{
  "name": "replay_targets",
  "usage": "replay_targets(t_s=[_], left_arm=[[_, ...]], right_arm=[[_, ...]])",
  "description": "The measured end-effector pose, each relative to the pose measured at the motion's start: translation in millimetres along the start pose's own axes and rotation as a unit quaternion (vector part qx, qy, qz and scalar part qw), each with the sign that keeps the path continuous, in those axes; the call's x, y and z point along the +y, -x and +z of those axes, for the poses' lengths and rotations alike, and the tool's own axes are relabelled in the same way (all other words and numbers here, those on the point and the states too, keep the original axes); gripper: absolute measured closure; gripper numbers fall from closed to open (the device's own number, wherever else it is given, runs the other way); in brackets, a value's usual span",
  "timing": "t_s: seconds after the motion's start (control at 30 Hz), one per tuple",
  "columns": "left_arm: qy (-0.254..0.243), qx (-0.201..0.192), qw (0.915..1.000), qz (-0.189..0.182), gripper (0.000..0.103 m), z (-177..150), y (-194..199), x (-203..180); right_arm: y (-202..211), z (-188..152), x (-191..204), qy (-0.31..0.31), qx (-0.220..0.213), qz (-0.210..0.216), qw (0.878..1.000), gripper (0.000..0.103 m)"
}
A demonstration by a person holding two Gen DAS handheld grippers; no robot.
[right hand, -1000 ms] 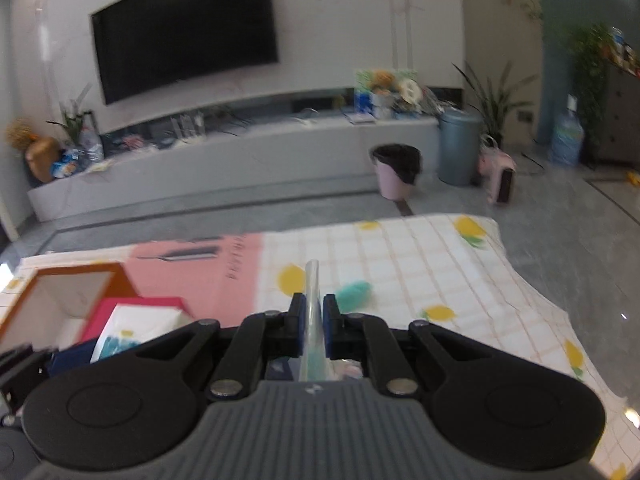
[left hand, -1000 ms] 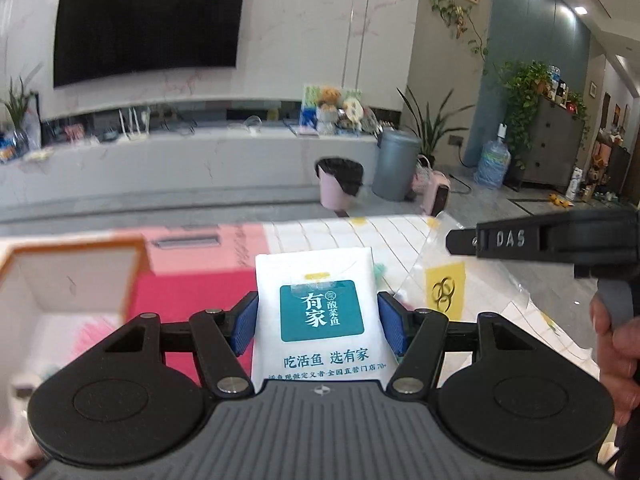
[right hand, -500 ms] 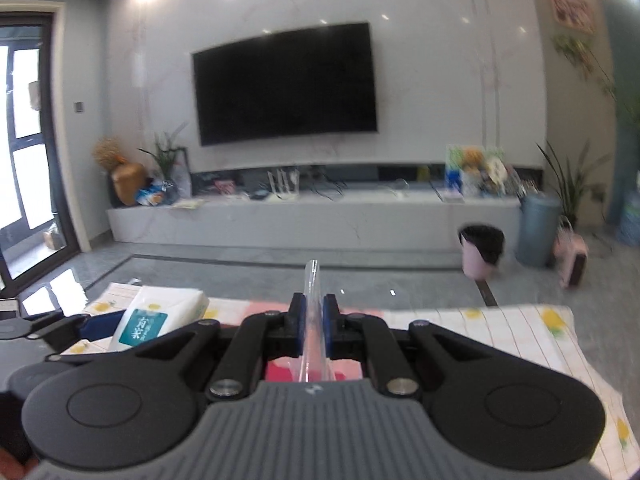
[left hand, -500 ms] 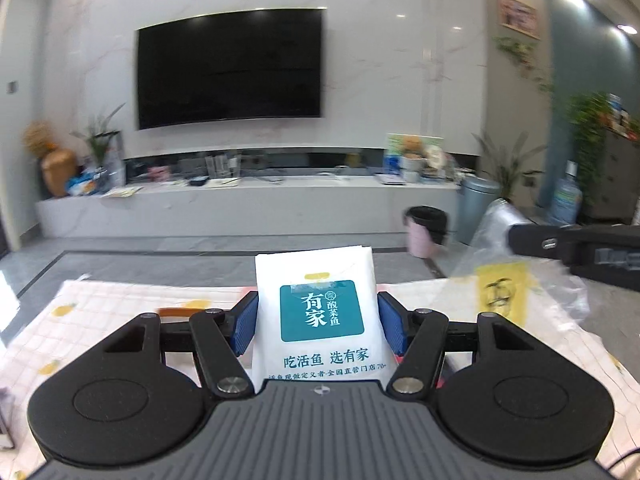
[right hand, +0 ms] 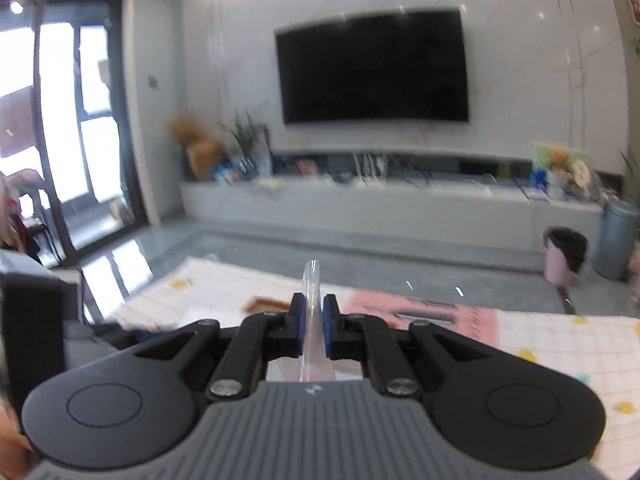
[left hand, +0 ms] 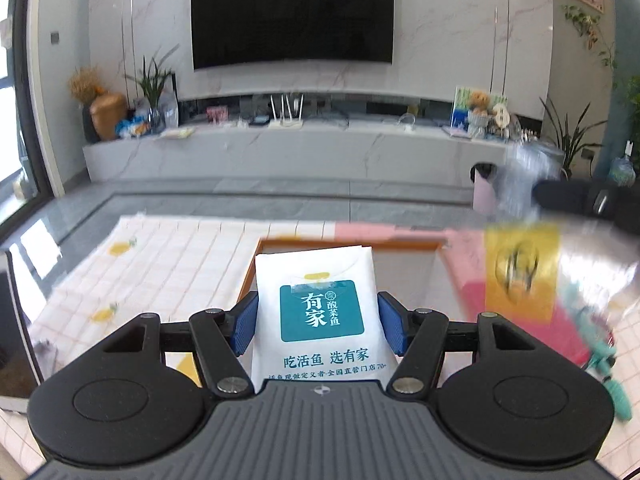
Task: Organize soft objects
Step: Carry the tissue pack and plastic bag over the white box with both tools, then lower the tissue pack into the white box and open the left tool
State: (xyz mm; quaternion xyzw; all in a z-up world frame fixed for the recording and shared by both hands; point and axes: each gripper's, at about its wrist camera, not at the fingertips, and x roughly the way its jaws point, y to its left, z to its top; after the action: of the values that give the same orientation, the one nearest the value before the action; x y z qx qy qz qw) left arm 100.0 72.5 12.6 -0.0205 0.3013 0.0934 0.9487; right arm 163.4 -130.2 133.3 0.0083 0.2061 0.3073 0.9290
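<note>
A white tissue pack with a teal label stands upright between the blue pads of my left gripper, which is shut on it. Just behind the pack lies an open box with an orange rim. To the right, blurred, my right gripper holds up a clear plastic bag with a yellow label; teal items show at its lower part. In the right wrist view my right gripper is shut on the bag's thin clear edge.
A checked tablecloth with yellow fruit prints covers the table, with a pink mat on it right of the box. A dark boxy object stands at the table's left end. Past the far edge are floor, bins and a TV wall.
Both grippers have swung left across the table, still holding the pack and the bag. The orange-rimmed box, earlier off to the left, now sits straight ahead of the tissue pack.
</note>
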Motion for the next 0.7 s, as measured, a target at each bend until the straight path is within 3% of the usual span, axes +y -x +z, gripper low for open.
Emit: replay_targets(t_s=[0.1, 0.2, 0.3, 0.4, 0.53, 0.7], left_arm=[[0.005, 0.037, 0.9992, 0.011, 0.031, -13, -18, 16], [0.006, 0.064, 0.9980, 0.003, 0.031, -17, -32, 24], [0.014, 0.074, 0.9971, 0.005, 0.031, -22, -41, 31], [0.027, 0.093, 0.9951, -0.018, 0.031, -24, -53, 36], [0.015, 0.116, 0.9927, -0.027, 0.031, -25, -67, 33], [0.000, 0.100, 0.9948, -0.018, 0.031, -12, -72, 29]], right_arm=[[-12, -18, 15, 0.041, 0.015, 0.025, 0.999, 0.096], [-28, -34, 21, 0.025, 0.036, 0.018, 0.999, 0.096], [-41, -48, 24, 0.023, 0.069, 0.034, 0.997, 0.096], [-51, -59, 28, 0.033, 0.100, 0.038, 0.994, 0.096], [-60, -67, 24, 0.021, 0.131, 0.052, 0.990, 0.096], [-62, -70, 21, 0.000, 0.131, 0.054, 0.990, 0.096]])
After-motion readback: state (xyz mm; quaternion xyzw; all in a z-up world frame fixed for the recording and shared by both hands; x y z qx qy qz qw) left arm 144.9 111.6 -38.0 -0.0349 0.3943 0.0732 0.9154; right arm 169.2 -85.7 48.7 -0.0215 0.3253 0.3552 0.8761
